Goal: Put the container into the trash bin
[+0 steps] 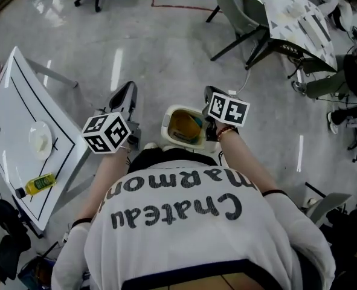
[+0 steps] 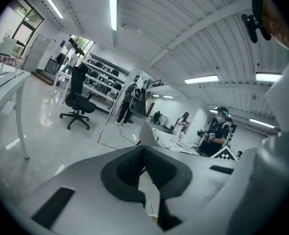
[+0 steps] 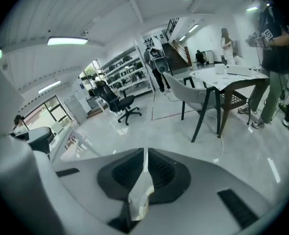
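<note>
**A:** Right gripper (image 3: 145, 156), what are the jaws doing?

**B:** Clamped on a thin white wall, smeared yellow lower down. That is one edge of the white plastic container (image 1: 167, 127). The gripper's own view catches only that sliver, and the rest is cut off below the jaws.

**A:** And from the head view?

**B:** The open top shows: a rounded-square rim and a yellow-brown inside. Something bluish lies in it, too small to name. The container is held in the air in front of the person's chest, above the grey floor (image 1: 166, 47). The right gripper is at its right edge. The white shirt covers the container's near edge, and the marker cube hides the grip itself.

**A:** Left gripper (image 2: 144, 153)?

**B:** Jaws closed together, nothing between the pads. It sits near the container's left side, apart from it.

**A:** Arms?

**B:** Both elbows are bent and the forearms reach forward. The grippers are raised on either side of the container.

**A:** Anything only one view gives?

**B:** The head view alone shows the white tabletop (image 1: 15, 132), off to the person's left. It carries a round white plate (image 1: 40, 139) and a yellow bottle (image 1: 40, 184) lying on its side.
</note>
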